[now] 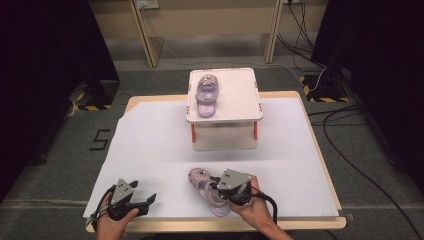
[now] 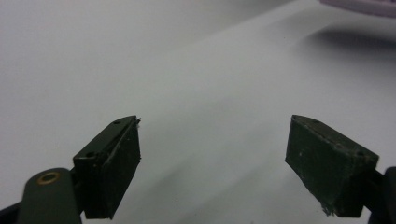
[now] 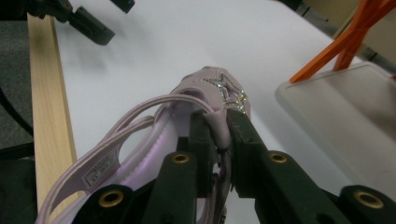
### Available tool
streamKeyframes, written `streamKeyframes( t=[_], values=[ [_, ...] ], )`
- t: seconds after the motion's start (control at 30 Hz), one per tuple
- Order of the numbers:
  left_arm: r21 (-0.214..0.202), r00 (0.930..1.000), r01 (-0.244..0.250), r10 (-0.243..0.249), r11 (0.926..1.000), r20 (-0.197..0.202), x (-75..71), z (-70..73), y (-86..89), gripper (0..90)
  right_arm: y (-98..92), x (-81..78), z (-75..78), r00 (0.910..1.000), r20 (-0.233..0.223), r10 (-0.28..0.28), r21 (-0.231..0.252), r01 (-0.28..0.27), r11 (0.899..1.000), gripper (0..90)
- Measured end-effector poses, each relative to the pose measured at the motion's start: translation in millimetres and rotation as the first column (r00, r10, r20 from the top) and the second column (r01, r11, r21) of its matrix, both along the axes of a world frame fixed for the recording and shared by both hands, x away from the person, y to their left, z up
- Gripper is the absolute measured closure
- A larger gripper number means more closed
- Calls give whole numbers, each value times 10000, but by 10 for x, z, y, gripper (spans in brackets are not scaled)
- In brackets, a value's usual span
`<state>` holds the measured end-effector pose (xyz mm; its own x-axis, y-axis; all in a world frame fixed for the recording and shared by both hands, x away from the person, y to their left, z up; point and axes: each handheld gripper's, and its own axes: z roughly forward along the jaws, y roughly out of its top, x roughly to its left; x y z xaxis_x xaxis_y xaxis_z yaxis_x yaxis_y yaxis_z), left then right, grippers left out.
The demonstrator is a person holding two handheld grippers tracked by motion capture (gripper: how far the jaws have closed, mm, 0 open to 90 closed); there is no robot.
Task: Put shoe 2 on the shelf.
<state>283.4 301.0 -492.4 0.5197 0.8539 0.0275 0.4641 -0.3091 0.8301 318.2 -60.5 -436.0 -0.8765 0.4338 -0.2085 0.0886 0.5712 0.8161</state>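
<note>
Lilac sandal (image 3: pixel 187 121) is clamped by its side strap in the right hand-held gripper (image 3: pixel 223 133), low over the desk (image 1: pixel 150 150). Left hand-held gripper (image 2: pixel 212 154) is released, idle. Lift should be kept level; second sandal (image 1: pixel 206 95) sits ahead on the stand (image 1: pixel 240 95).

Lilac sandal (image 3: pixel 205 100) with silver glitter, white table (image 1: pixel 150 150).

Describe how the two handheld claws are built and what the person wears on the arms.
Both the left claw and the right claw are black, each topped by a grey three-cornered plate. Their jaws are flat-faced black blocks, joined to arms with brass-ringed holes. A black cable loops from the right claw. No sleeves show on the forearms.
</note>
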Motion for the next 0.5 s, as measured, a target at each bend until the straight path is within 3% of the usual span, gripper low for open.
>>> streamKeyframes(
  t=[0.5],
  values=[
    [100, 10000, 8, -8, 9999, 19, 7, -3, -5, 173, -333, 52, 340, 9972, 147, -728, 954, 711, 9929, 815]
  ],
)
